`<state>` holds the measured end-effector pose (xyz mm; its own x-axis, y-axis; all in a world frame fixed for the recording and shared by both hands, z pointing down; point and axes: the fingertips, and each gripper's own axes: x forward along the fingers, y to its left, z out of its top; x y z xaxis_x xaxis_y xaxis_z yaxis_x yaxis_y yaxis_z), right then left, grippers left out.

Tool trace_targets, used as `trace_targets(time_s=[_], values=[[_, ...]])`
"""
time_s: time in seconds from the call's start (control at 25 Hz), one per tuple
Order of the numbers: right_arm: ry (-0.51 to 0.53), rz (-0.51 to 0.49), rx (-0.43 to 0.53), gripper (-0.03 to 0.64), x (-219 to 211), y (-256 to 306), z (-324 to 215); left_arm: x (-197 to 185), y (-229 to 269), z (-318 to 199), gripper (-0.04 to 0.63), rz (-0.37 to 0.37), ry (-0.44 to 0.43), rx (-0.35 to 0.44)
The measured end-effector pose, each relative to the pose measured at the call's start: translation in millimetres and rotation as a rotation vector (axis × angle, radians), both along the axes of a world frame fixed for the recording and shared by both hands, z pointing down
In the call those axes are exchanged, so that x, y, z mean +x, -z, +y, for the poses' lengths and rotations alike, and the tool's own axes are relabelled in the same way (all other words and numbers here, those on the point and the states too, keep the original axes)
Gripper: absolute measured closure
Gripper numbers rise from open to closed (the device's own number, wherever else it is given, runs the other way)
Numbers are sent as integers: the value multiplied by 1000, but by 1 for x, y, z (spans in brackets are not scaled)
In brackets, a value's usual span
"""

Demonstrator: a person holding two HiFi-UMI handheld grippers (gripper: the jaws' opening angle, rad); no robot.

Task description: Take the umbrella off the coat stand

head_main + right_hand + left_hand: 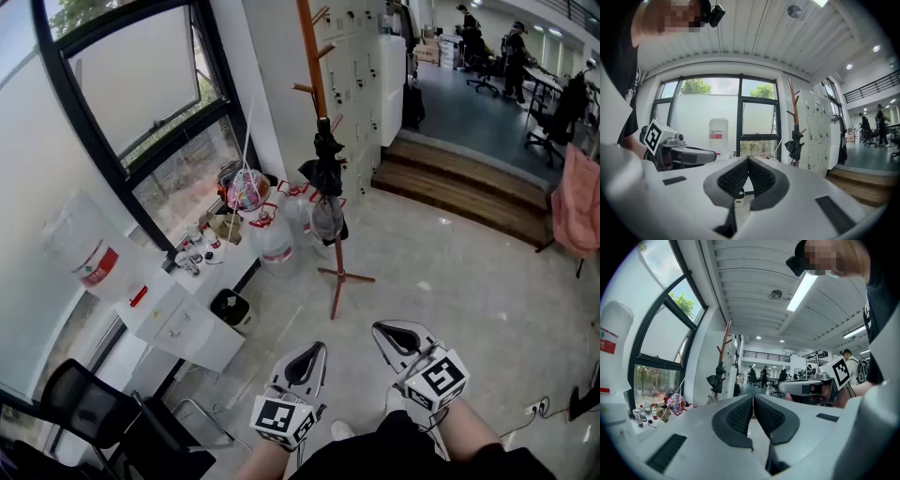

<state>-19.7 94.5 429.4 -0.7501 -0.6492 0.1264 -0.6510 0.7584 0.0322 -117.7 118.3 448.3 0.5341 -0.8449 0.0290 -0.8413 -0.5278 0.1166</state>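
Note:
A folded black umbrella (325, 169) hangs on the brown wooden coat stand (319, 89) near the window corner; it also shows small in the left gripper view as the umbrella (715, 380) and in the right gripper view as the umbrella (793, 146). My left gripper (314, 347) is low in the head view, well short of the stand, jaws shut with nothing between them. My right gripper (382, 329) is beside it, also shut and empty. From the left camera the left gripper (753, 396) has its pads meeting; the right gripper (748, 159) likewise.
A white cabinet (183, 319) with bottles and a colourful bundle (247, 190) stands by the window. Water jugs (270, 239) sit at the stand's foot, a black bin (231, 307) on the floor. Black chair (94, 412) lower left, wooden steps (469, 192) at the right, white lockers (361, 84) behind.

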Motion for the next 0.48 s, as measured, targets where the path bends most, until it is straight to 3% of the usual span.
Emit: trace_targets(time_s=[0.48], values=[[4,-13,28,563,-12,15,2,-12,5,10,577,-4,-14,26]])
